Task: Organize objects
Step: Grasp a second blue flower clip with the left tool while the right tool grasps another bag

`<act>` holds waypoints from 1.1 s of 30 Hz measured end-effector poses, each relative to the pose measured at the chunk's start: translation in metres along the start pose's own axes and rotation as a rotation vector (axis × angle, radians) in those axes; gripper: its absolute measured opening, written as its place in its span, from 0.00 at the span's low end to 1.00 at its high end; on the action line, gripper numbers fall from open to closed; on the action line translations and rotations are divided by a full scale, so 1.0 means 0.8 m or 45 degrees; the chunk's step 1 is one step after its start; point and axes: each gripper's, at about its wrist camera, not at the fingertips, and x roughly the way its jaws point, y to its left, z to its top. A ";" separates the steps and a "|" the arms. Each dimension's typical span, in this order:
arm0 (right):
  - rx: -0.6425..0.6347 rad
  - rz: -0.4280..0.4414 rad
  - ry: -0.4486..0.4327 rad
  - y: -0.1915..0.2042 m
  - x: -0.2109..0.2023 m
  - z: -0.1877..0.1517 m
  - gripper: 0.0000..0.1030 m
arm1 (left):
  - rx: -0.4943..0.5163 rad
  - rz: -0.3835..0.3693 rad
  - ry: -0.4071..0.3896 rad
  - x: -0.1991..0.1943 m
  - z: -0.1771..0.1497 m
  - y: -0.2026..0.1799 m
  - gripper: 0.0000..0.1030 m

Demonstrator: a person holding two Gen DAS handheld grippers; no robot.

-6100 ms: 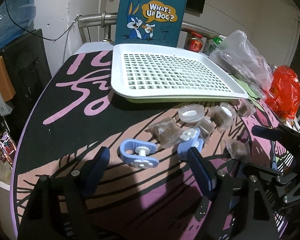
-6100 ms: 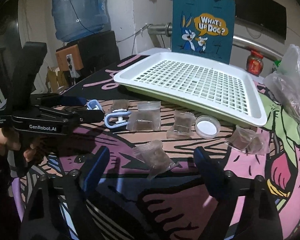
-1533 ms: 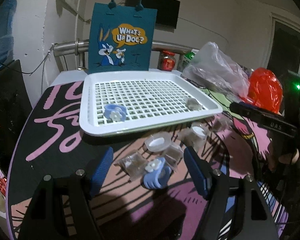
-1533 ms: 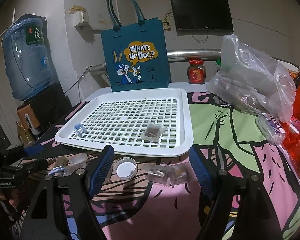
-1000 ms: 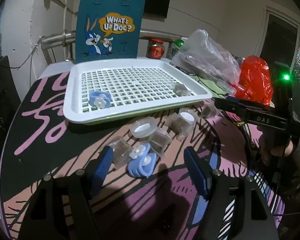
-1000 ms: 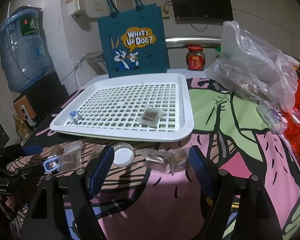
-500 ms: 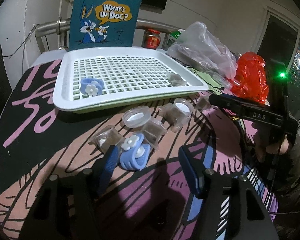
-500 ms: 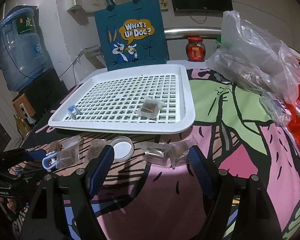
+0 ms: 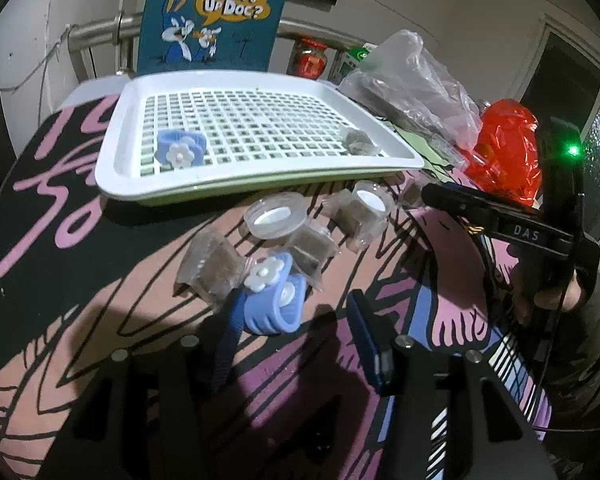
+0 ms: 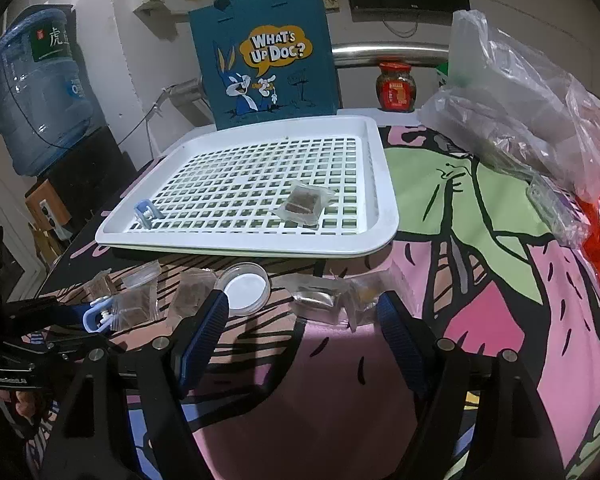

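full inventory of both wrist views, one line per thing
tray: 1, white, lattice floor, back of table
clip: 1, blue with white flower, in tray, left side
clip on table: 1, blue, between left jaws
packet in tray: 1, clear with brown fill, right side
packets on table: several, clear with brown fill, in front of tray
lid: 1, clear and white, in front of tray
tote bag: 1, teal, cartoon rabbit, behind tray
jar: 1, red label, behind tray
plastic bag: 1, clear, right
red bag: 1, right
water bottle: 1, blue, left
left hand-held gripper: jaws have just been closing around clip
right hand-held gripper: open
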 end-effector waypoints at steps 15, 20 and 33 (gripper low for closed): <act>-0.030 0.018 -0.020 0.008 -0.001 0.003 0.74 | -0.013 0.011 -0.010 -0.001 -0.001 0.000 0.19; -0.039 0.006 0.007 0.009 0.009 0.008 0.58 | -0.010 0.015 -0.042 -0.006 -0.001 -0.001 0.19; -0.017 0.021 0.043 0.005 0.019 0.008 0.21 | -0.019 0.005 -0.085 -0.013 -0.001 0.001 0.19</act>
